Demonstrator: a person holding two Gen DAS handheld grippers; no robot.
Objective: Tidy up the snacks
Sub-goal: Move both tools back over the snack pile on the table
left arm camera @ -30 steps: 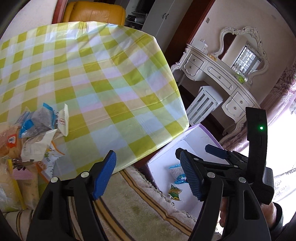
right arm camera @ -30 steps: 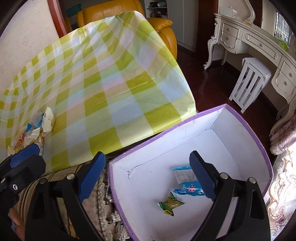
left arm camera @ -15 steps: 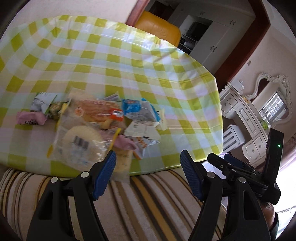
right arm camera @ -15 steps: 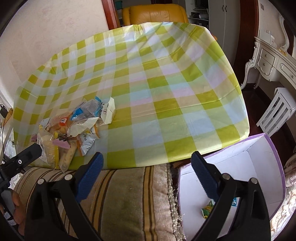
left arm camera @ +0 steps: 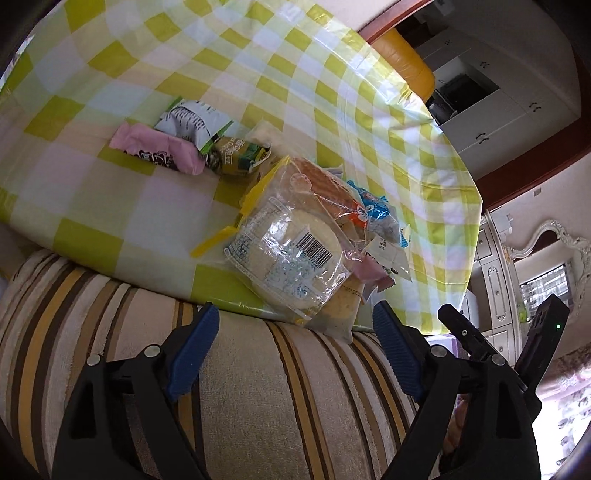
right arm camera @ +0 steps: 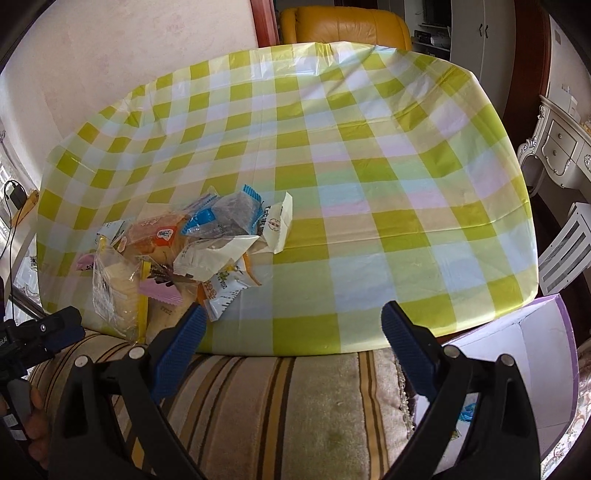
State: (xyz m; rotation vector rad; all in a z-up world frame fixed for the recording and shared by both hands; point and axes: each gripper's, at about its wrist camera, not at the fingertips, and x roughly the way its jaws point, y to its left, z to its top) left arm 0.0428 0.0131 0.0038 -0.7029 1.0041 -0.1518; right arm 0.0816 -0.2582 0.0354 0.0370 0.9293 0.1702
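A pile of wrapped snacks (right arm camera: pixel 184 251) lies near the front left edge of a table with a green checked cloth (right arm camera: pixel 351 155). In the left wrist view a clear bag with a round cake (left arm camera: pixel 291 258) tops the pile, with a pink packet (left arm camera: pixel 159 153) and a green packet (left arm camera: pixel 236 157) beside it. My left gripper (left arm camera: pixel 293 352) is open and empty, just in front of the cake bag over a striped cushion. My right gripper (right arm camera: pixel 291 343) is open and empty, right of the pile. A white box with a purple rim (right arm camera: pixel 539 347) stands at the lower right.
A striped sofa cushion (right arm camera: pixel 277 406) runs along the table's front edge. A yellow armchair (right arm camera: pixel 343 22) stands behind the table. A white dresser (right arm camera: pixel 561 147) and a white stool (right arm camera: pixel 565 247) are at the right. The other gripper (left arm camera: pixel 517 339) shows at the left wrist view's right.
Both grippers have swung left, away from the box and toward the snack pile. The box interior has nearly left the right wrist view. Both stay open.
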